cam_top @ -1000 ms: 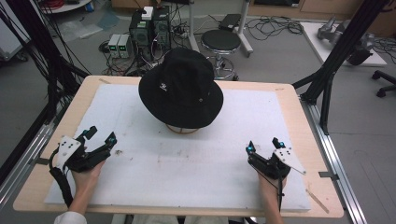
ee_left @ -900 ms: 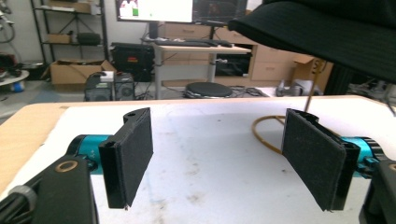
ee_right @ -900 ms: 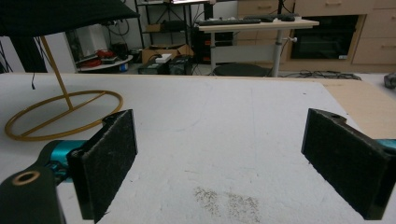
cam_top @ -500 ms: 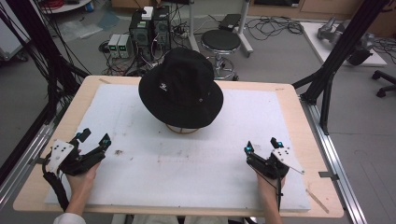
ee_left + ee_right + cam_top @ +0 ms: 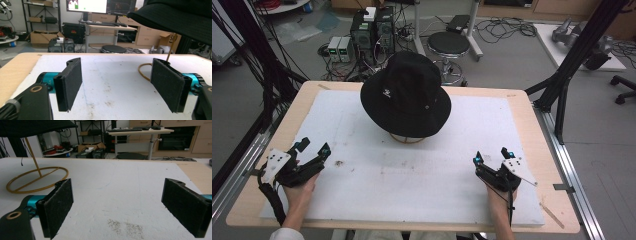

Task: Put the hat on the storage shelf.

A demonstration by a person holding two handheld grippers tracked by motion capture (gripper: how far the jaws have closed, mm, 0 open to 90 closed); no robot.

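Observation:
A black bucket hat (image 5: pixel 407 94) sits on a gold wire stand (image 5: pixel 406 139) at the middle back of the white mat (image 5: pixel 412 175). The stand's ring base (image 5: pixel 37 180) and thin post show under the hat's brim (image 5: pixel 175 17). My left gripper (image 5: pixel 313 148) rests near the mat's front left corner, open, with nothing between its pads (image 5: pixel 70 82). Near the front right, my right gripper (image 5: pixel 492 156) is open and holds nothing; its pads (image 5: pixel 57 202) stand wide apart. Both grippers are well short of the hat.
The mat lies on a wooden table (image 5: pixel 532 110) with black frame posts (image 5: pixel 572 60) at its sides. A round black stool (image 5: pixel 448 44) and computer boxes (image 5: pixel 364 32) stand on the floor behind. Faint dirt marks (image 5: pixel 125 226) spot the mat.
My left gripper has drawn back toward the front left edge of the table. The right gripper has barely moved, and the hat has stayed still.

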